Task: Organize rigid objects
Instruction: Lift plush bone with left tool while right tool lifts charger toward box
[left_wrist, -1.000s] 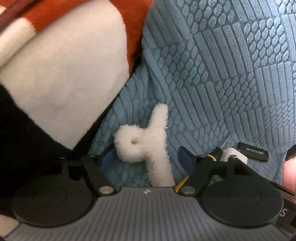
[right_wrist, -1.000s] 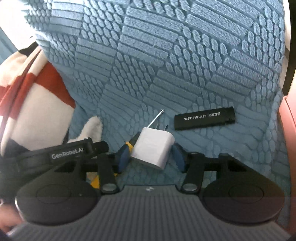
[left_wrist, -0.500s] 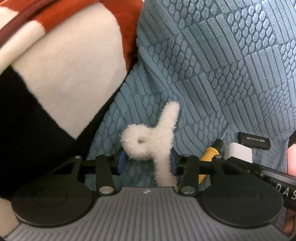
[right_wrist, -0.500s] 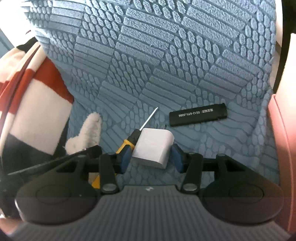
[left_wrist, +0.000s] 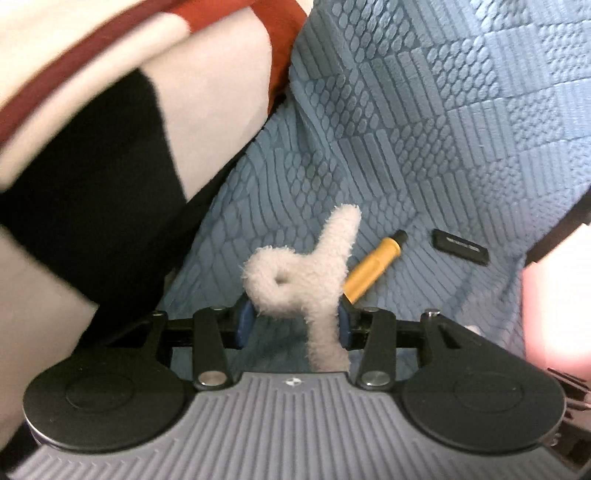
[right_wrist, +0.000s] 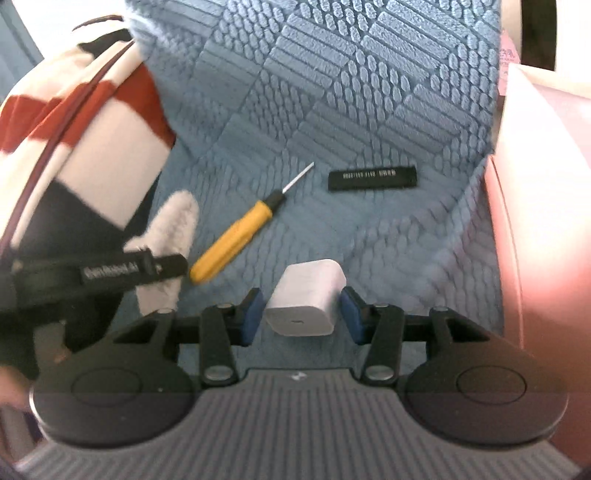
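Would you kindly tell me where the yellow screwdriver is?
In the right wrist view, the yellow screwdriver lies on the blue cover, left of the black stick.

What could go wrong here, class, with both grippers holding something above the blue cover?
1. The right gripper clamps the smooth white charger only at its sides; it may slip and drop.
2. The fluffy white loop in the left gripper is soft, so it could squeeze out.
3. The two grippers are close together and might collide.

Bright daylight, glare top right, motion blur left, fisheye-bent edges
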